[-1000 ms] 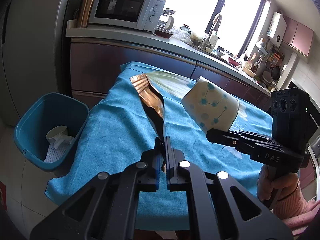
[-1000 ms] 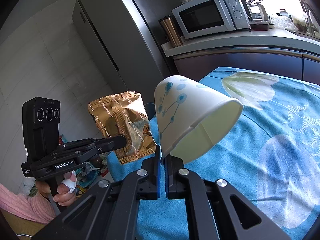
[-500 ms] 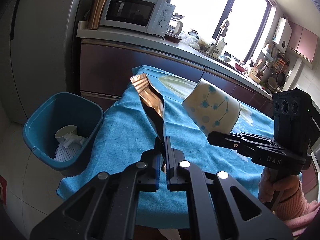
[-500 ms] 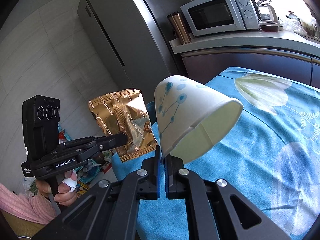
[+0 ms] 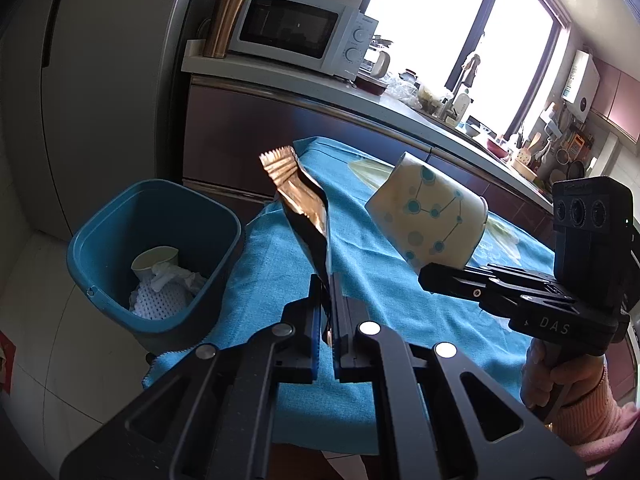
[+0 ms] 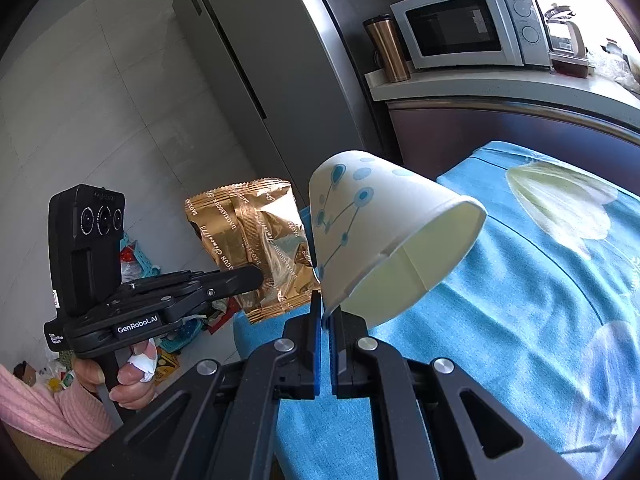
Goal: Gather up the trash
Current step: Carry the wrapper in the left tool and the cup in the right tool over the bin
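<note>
Writing: I read "GenRobot.AI" on the left tool (image 6: 256, 278) body and "DAS" on the right tool (image 5: 424, 278) body; the gold wrapper (image 6: 256, 246) carries small dark lettering I cannot make out in full.
Left tool: my left tool is clamped on the bottom edge of the gold wrapper (image 5: 306, 216), which stands up from the jaws, edge-on in its own camera.
Right tool: my right tool (image 6: 326, 312) is pinched on the rim of the paper cup (image 6: 384, 236), which lies tilted, mouth toward the camera.
Change: compared with a second ago, the blue bin (image 5: 104, 280) sits larger and nearer the centre of my left view, and the wrapper has come closer to it.
Where the trash is: both pieces hang in the air over the near edge of the worktop cloth (image 5: 272, 280), wrapper left of cup.
Materials: wrapper is crinkled glossy foil with a serrated top; cup is white paper with teal dots joined by lines; cloth is woven teal with pale flower prints.
Bin: rounded plastic, holding another paper cup (image 5: 154, 258) and white crumpled waste (image 5: 160, 300).
</note>
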Motion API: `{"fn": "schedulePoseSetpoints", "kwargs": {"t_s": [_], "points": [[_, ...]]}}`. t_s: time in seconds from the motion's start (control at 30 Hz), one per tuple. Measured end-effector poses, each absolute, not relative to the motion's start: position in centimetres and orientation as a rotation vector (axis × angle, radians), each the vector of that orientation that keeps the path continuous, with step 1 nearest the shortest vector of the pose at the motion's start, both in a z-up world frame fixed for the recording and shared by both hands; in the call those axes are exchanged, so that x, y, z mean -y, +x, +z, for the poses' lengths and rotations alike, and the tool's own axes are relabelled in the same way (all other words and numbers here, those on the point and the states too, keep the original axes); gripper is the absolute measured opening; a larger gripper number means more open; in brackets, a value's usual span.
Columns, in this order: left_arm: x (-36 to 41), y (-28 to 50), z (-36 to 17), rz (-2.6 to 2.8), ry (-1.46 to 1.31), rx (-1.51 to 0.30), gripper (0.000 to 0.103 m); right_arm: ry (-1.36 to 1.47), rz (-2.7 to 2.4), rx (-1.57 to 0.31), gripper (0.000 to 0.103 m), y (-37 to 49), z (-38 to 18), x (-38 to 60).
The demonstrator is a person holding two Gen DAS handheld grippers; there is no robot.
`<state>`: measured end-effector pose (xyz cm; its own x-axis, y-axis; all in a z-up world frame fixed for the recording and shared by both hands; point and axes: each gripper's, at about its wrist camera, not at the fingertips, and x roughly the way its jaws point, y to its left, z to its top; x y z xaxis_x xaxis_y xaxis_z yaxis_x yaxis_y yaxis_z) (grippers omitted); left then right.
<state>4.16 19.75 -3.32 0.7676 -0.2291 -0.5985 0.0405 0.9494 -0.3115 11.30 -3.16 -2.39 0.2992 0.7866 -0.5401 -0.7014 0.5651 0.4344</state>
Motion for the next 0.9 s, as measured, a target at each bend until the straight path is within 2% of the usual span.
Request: {"fn": "schedulePoseSetpoints", "kwargs": {"t_s": [0.9], "points": [[-27.4,5.1,-4.0,0.023,-0.336,-0.673,0.005,-0.001,1.104,-0.841,0.002,12.7,-1.9,-4.4]]}}
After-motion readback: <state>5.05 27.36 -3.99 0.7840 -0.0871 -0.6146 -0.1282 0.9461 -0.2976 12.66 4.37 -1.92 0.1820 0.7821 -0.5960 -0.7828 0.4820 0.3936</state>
